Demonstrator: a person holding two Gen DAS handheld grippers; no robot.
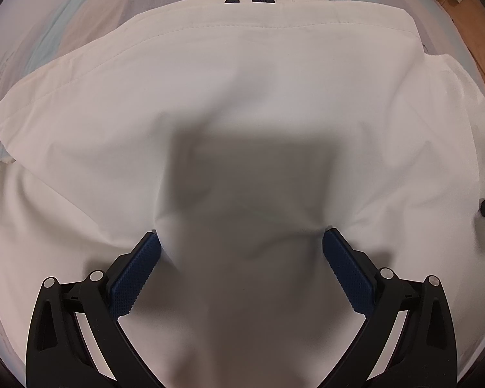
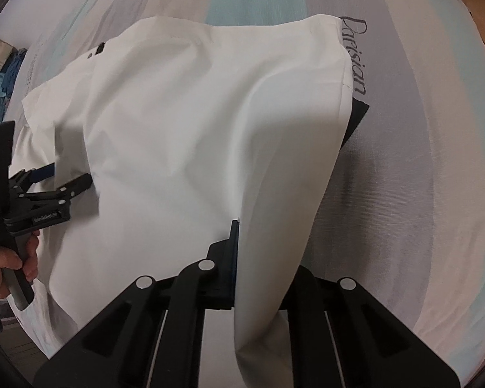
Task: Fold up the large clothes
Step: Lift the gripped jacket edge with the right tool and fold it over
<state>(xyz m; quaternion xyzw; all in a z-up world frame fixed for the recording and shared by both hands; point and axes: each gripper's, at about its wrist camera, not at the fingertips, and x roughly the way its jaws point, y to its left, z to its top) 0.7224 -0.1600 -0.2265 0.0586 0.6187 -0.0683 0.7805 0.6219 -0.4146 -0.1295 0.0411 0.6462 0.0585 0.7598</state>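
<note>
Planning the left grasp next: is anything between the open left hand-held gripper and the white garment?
Nothing visible. The left hand-held gripper is open, its fingers straddling a raised fold of the white garment. The right hand-held gripper is already shut on the cloth.

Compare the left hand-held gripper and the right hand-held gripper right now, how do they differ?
The left hand-held gripper has its jaws spread wide, with the white garment lying loose between them; the right hand-held gripper is shut on a fold of that garment. The left one grips nothing, while the right one lifts cloth that drapes down over it. The left one's blue pads both show; the right one's far pad is hidden by cloth. Both are black and work over the striped bedsheet.
</note>
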